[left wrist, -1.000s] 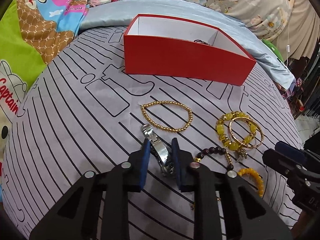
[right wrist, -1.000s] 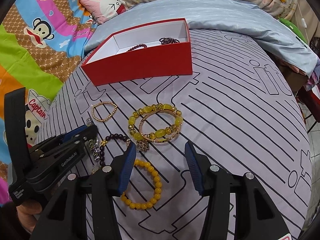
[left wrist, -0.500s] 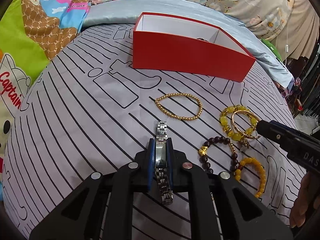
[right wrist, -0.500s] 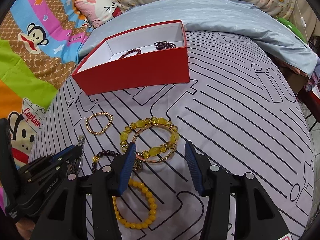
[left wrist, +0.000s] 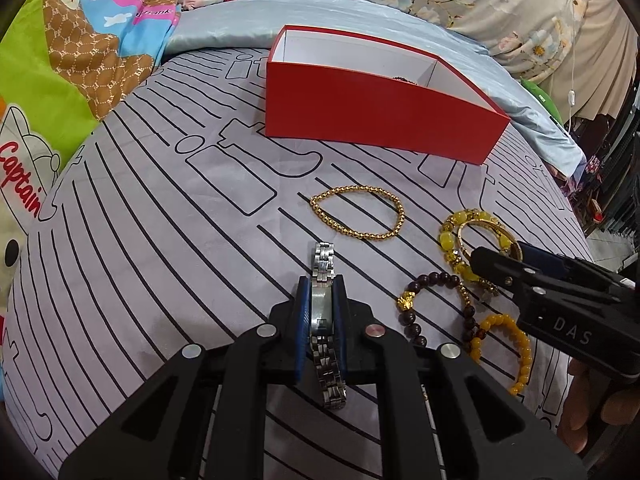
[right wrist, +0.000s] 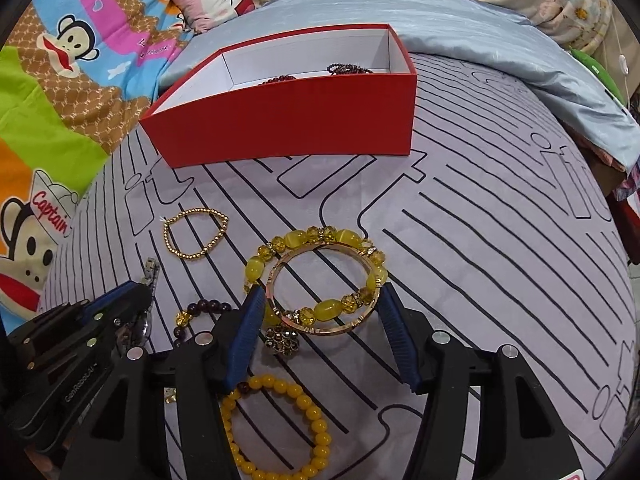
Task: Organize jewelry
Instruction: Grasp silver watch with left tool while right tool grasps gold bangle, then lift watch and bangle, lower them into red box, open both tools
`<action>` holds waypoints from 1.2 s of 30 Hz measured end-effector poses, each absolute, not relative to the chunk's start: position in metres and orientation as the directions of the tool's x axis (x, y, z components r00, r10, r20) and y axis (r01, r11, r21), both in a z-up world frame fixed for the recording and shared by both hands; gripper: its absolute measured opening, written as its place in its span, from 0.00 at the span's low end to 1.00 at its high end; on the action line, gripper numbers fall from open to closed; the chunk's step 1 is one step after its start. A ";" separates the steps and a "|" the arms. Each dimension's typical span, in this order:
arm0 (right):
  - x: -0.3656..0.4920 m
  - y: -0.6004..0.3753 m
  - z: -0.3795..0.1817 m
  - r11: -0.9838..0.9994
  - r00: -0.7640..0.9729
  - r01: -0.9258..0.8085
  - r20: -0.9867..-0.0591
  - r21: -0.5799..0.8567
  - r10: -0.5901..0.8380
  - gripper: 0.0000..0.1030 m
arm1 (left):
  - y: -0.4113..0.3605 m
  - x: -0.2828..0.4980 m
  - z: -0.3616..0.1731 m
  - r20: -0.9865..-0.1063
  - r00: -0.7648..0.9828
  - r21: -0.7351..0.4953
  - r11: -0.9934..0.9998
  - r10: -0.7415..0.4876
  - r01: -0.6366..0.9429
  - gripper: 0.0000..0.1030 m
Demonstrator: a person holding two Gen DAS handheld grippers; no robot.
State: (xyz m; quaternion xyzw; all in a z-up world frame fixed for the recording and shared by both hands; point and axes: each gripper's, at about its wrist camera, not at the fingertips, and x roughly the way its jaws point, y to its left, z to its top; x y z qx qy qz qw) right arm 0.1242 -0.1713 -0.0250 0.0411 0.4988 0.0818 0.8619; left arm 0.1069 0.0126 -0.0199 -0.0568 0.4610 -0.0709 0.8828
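Note:
My left gripper [left wrist: 320, 312] is shut on a silver watch [left wrist: 323, 280] and holds it above the grey striped sheet [left wrist: 160, 264]. My right gripper [right wrist: 322, 312] is open, its fingers on either side of a yellow stone bracelet with a gold bangle [right wrist: 320, 276]. A gold bead bracelet [left wrist: 358, 216], a dark bead bracelet [left wrist: 436, 304] and an orange bead bracelet [right wrist: 280, 428] lie on the sheet. The red box [right wrist: 288, 120] stands behind them with two dark bracelets [right wrist: 348, 69] inside.
A pale blue pillow [right wrist: 480, 32] lies behind the box. A bright cartoon blanket [left wrist: 52, 80] covers the left side. The bed's edge drops off at the right [left wrist: 592, 200].
My left gripper closed on the silver watch and lifted it. My right gripper moved forward from over the orange bracelet to around the yellow stone bracelet.

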 end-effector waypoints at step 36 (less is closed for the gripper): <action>0.093 -0.202 0.044 0.956 0.596 -0.094 -0.753 0.280 0.279 0.04 | 0.015 0.090 0.026 -0.750 0.603 -0.259 0.960 -0.271 0.109 0.10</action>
